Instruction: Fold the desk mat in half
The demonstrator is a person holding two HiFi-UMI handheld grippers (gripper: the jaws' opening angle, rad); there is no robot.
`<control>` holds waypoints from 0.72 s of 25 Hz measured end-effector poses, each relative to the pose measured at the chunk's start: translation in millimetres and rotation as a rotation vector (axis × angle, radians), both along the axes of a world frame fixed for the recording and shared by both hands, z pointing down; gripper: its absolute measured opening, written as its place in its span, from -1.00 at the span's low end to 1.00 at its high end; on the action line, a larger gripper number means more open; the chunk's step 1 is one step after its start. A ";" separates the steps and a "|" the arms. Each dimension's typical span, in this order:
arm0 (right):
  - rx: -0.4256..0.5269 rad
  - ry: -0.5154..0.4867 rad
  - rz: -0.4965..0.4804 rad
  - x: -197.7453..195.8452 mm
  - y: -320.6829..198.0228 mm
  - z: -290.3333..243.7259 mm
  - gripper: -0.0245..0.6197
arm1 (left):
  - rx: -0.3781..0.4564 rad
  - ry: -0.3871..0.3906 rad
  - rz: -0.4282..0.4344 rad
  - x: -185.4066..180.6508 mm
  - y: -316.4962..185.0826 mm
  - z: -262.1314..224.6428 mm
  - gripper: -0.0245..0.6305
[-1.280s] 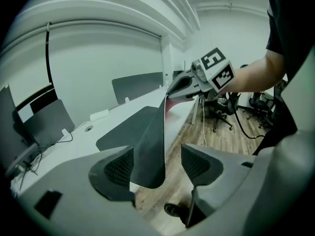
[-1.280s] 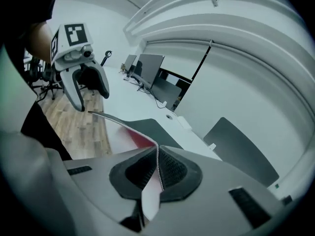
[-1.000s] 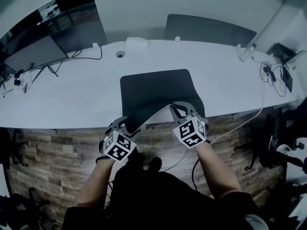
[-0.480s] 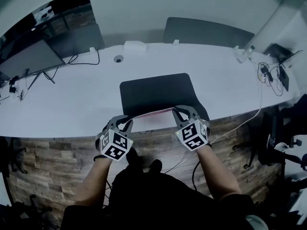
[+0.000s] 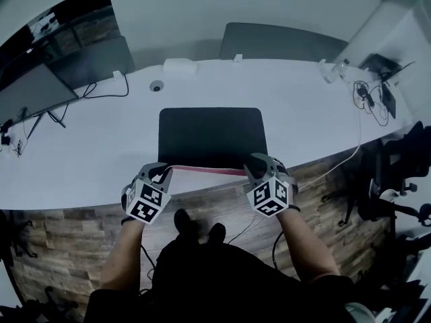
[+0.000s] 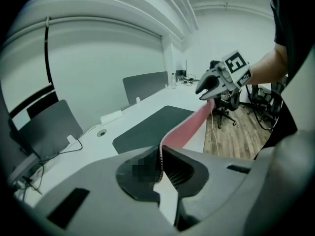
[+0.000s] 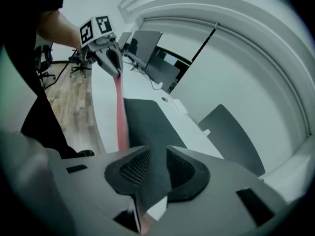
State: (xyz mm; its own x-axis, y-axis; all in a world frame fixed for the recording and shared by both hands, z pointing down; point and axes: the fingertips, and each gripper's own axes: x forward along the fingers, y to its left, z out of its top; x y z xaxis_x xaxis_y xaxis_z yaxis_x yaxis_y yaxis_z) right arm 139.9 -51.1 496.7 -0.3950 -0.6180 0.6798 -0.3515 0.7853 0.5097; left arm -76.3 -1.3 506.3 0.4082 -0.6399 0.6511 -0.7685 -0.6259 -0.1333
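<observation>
A dark desk mat (image 5: 212, 136) lies on the white desk (image 5: 81, 160). Its near edge is lifted, and the red underside (image 5: 205, 170) shows as a strip between the two grippers. My left gripper (image 5: 160, 175) is at the near left corner, its jaws closing, with the pads (image 6: 147, 163) pinching the mat's thin edge (image 6: 189, 127). At the near right corner my right gripper (image 5: 256, 169) has its jaws opening. That corner of the mat (image 7: 147, 127) still lies between the jaws, but the pads (image 7: 184, 171) stand apart from it. Each gripper view shows the other gripper at the strip's far end.
At the back of the desk are a white box (image 5: 180, 64) and a cable grommet (image 5: 156, 85). Monitors (image 5: 30, 89) stand at the left. Cables (image 5: 369, 98) lie at the right end, and a chair back (image 5: 283, 42) rises behind. Below is the wooden floor (image 5: 60, 241).
My left gripper has moved up to the mat's near left corner and shut on it. The raised, curled edge now runs lower and straight between the grippers. The right jaws have widened.
</observation>
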 end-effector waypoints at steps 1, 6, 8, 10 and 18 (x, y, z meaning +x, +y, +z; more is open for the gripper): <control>-0.010 0.020 0.017 5.9 -1.4 6.9 -0.60 | -0.007 0.025 -0.019 -7.2 -2.8 -3.1 -0.85; -0.146 -0.096 0.083 2.6 11.4 23.1 -0.59 | -0.006 0.029 -0.029 -26.9 -16.8 -20.1 -0.85; -0.188 -0.179 0.083 -16.3 20.4 17.7 -0.53 | 0.004 0.006 0.003 -25.9 -24.9 -26.0 -0.85; -0.225 -0.236 0.043 -44.0 32.6 12.7 -0.43 | 0.015 0.005 0.040 -19.4 -34.2 -33.2 -0.85; -0.335 -0.338 -0.023 -104.5 76.8 14.5 -0.28 | 0.035 0.064 0.099 5.4 -63.2 -58.7 -0.85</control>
State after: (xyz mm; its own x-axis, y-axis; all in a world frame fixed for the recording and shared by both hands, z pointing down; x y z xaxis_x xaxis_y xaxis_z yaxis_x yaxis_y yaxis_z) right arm 35.5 25.7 511.1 -0.6393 -0.3753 0.6712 -0.4344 0.8965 0.0876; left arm -70.8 -64.5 447.6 0.5099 -0.6166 0.5998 -0.7111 -0.6945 -0.1095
